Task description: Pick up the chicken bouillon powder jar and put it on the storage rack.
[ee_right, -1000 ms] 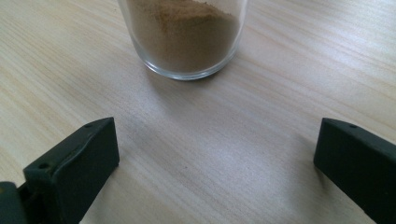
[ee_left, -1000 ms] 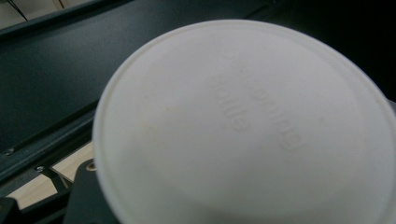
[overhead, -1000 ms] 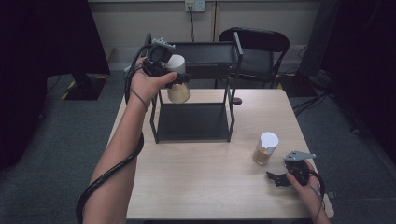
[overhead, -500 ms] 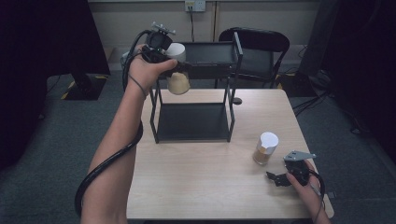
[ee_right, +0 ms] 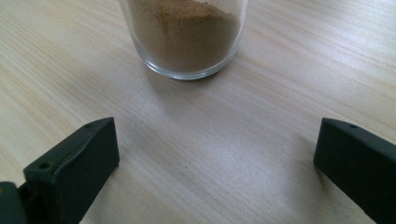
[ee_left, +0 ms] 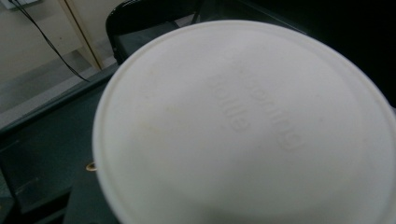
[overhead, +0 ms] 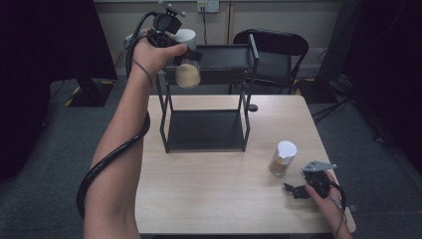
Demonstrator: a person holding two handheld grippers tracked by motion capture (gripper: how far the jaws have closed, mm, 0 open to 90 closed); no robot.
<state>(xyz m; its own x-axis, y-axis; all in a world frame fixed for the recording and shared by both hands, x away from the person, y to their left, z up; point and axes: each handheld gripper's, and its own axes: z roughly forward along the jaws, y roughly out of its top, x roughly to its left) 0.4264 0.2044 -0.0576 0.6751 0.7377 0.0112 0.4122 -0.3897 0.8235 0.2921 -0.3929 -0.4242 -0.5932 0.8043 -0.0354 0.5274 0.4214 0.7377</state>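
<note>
My left gripper (overhead: 186, 51) is shut on a glass jar (overhead: 188, 73) with a white lid and tan powder inside. It holds the jar in the air at the front left corner of a black two-level rack (overhead: 206, 130), level with the rack's top shelf (overhead: 225, 56). In the left gripper view the jar's white lid (ee_left: 247, 126) covers the jaws. A second jar (overhead: 282, 159) of the same kind stands on the table at the right. My right gripper (overhead: 297, 190) rests open on the table just short of it. The right gripper view has that jar's base (ee_right: 187, 37) ahead of the wide-apart jaws.
The rack stands at the back middle of the wooden table (overhead: 214, 204). A black folding chair (overhead: 273, 50) sits behind the table, with a wall and cables beyond. The left gripper's cable (overhead: 107, 159) hangs along the forearm.
The left hand has lifted the jar higher, up toward the rack's top shelf. The right gripper and the second jar have stayed put.
</note>
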